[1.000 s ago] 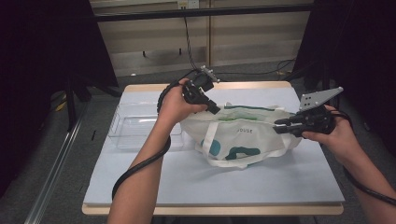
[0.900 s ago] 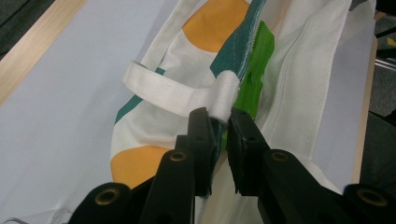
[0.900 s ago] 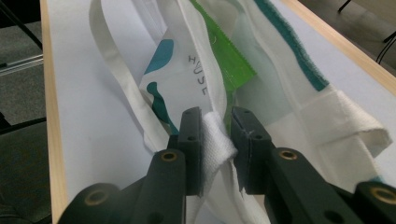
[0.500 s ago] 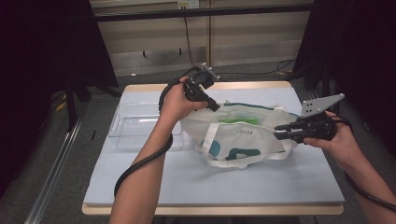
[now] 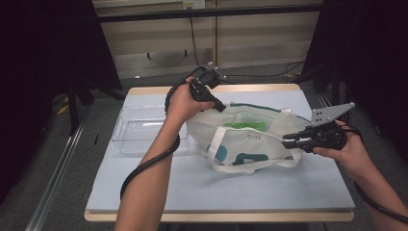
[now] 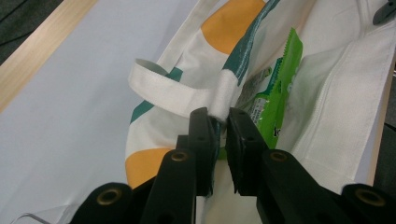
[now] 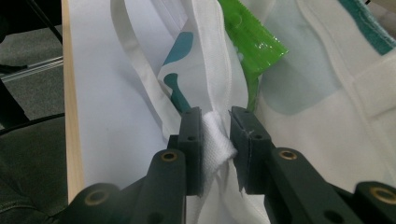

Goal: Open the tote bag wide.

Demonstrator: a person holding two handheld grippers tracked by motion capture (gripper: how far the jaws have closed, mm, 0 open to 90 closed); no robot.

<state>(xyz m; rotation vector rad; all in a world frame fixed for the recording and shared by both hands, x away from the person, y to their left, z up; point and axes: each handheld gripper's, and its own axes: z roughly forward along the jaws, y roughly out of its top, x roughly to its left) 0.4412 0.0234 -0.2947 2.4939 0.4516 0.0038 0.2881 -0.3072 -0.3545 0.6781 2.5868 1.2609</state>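
A white tote bag [image 5: 250, 144] with teal and orange shapes lies open on the table, a green packet [image 5: 245, 126] inside it. My left gripper [image 5: 219, 107] is shut on the bag's rim [image 6: 223, 105] at its far left side, where a handle strap [image 6: 163, 88] joins. My right gripper [image 5: 287, 140] is shut on the bunched white rim [image 7: 215, 135] at the bag's right side. The two hold the mouth spread apart. The green packet [image 6: 275, 84] lies against the inner wall; in the right gripper view the green packet [image 7: 252, 42] sits just beyond the jaws.
A clear plastic tray [image 5: 144, 132] stands on the table left of the bag. The table [image 5: 202, 187] has a pale blue top with a wooden edge. Dark floor and black frame posts surround it.
My right hand has drawn its side of the bag slightly nearer and to the right. The left hand has hardly moved.
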